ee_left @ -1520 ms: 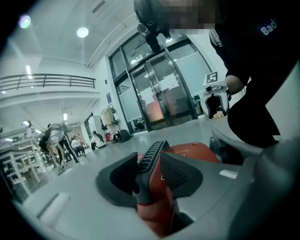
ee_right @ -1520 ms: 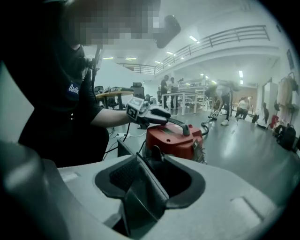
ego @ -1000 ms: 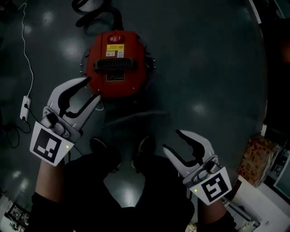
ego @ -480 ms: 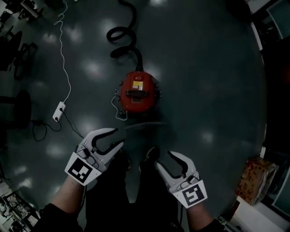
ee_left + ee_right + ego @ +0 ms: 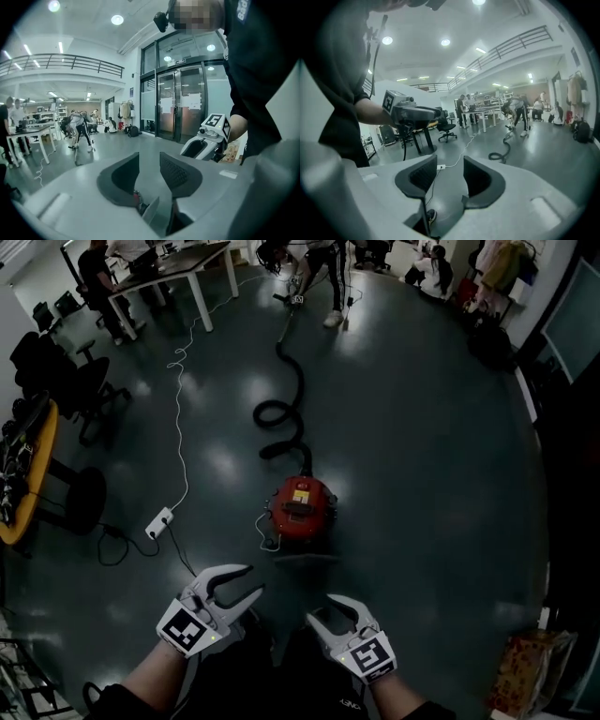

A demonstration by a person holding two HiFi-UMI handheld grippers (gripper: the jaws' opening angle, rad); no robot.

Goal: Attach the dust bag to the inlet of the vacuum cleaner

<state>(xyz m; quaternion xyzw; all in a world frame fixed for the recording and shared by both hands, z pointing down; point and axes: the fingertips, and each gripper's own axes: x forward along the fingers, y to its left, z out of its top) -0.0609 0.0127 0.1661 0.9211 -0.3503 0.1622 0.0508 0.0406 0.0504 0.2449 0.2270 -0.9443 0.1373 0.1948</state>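
Red vacuum cleaner (image 5: 302,510) on dark floor (image 5: 422,474), black hose (image 5: 281,418) snaking far behind, left gripper (image 5: 255,579) and right gripper (image 5: 322,607) near, jaws apart, both empty

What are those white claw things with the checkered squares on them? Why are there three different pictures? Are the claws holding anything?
Those claws are grabbing tools. A person holds one in each hand: the left gripper and the right gripper. Each has two jaws that can pinch, and the cube with the squares is part of the tool.

The head view comes from a camera on the person's head, looking down. The other two views come from small cameras riding on each gripper, looking out along its jaws.

On the dark floor stands a red vacuum cleaner with a long black hose snaking away from it. A white power strip lies to its left.

Both grippers are open and hold nothing.
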